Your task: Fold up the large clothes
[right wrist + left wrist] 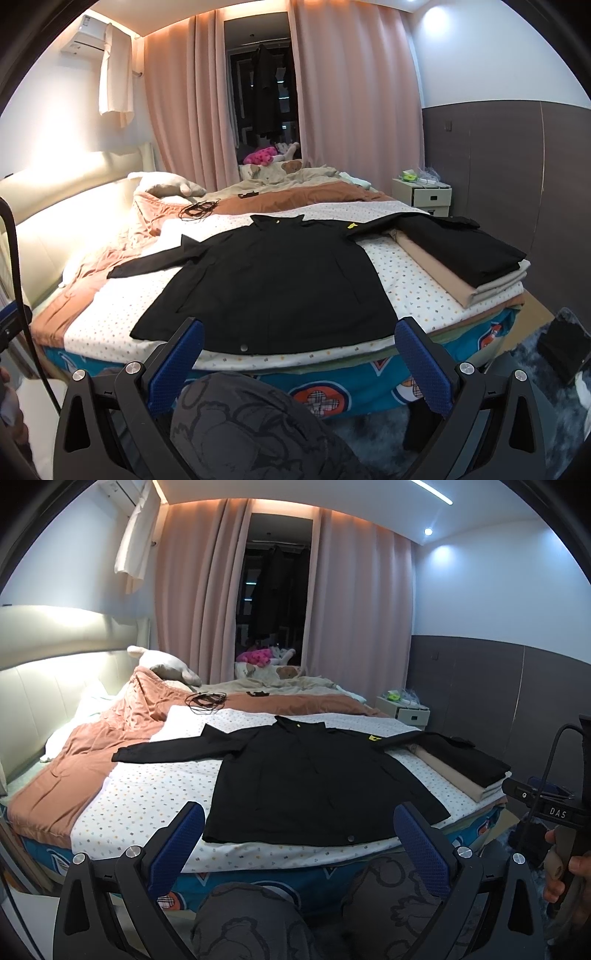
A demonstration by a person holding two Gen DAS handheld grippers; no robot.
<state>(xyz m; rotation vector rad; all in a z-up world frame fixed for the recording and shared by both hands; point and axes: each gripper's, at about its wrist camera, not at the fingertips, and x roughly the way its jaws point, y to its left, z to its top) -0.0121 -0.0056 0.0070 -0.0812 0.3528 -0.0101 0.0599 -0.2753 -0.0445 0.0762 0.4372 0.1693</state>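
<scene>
Knees [255,919] in grey patterned trousers sit lowest in both views, at the foot of the bed [258,878]. Left hand-held gripper [299,834]: blue pads spread wide, nothing between them, held above the bed's near edge. Right hand-held gripper [299,350]: same, wide apart and empty, level with the near hem.

Black jacket [273,273] lies flat on the dotted sheet [413,291], collar toward the far side, hem at the near edge, a snap visible at the hem. One sleeve stretches out left onto the orange quilt [92,746]; the other runs right, with a yellow patch [351,226] near its shoulder, toward a stack [469,266] of folded clothes, black on beige, at the bed's right edge.

Cable [205,700] coiled on the quilt, far side. Pink curtains [362,609] behind; white nightstand [424,195] at right.
</scene>
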